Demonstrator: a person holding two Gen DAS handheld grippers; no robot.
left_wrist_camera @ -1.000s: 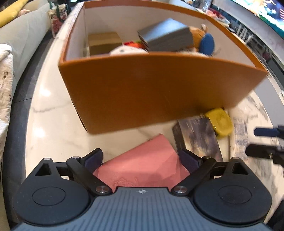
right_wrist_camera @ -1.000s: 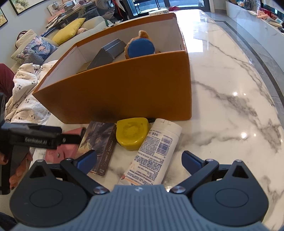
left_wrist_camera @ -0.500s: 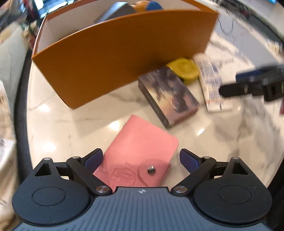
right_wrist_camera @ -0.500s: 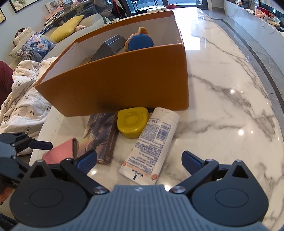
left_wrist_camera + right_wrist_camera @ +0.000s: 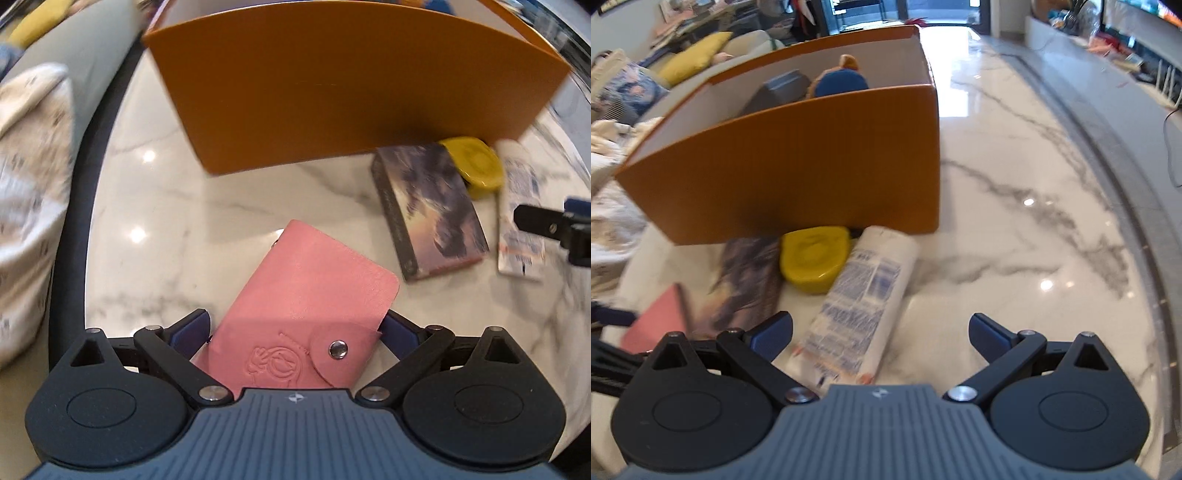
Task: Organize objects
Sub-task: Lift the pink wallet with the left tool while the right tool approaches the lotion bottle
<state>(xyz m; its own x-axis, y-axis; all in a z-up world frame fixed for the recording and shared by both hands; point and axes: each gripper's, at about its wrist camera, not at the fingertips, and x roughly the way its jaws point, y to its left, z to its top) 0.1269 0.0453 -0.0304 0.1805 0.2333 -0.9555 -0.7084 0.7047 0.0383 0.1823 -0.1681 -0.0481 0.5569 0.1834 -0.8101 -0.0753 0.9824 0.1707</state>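
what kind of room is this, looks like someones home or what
Most likely a home living room: a sofa with a yellow cushion stands past the marble table, and a patterned blanket lies beside the table's edge.

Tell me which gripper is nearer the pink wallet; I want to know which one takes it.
Left. The left gripper has its fingers on either side of the pink wallet. The right gripper is off to the side, open over the white tube.
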